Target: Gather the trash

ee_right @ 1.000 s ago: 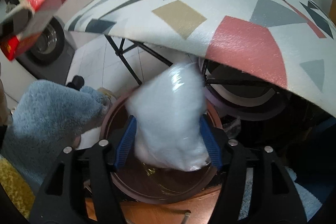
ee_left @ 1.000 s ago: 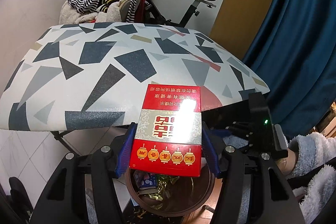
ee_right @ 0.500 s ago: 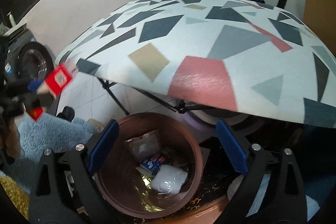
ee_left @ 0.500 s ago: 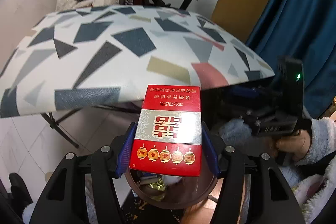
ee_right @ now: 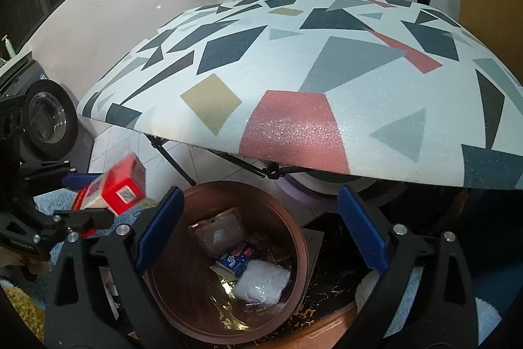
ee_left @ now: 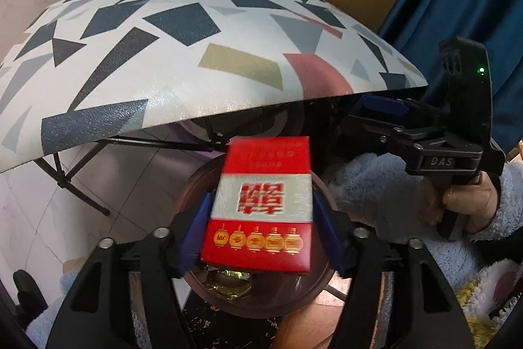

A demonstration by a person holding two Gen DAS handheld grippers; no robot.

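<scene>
The patterned tabletop [ee_right: 327, 71] is spreading bare above everything else. Below its edge the brown bin [ee_right: 294, 237] is sitting on the floor, already holding a white plastic bag [ee_right: 263, 282] and wrappers. The left gripper [ee_left: 261, 228] is hovering tilted down over the bin, fingers clamping the red cigarette pack [ee_left: 261, 208] by its long sides; the pack is probably light, stiff and crushable. The right gripper [ee_right: 260, 228] is hanging over the bin, fingers spread wide, holding nothing.
</scene>
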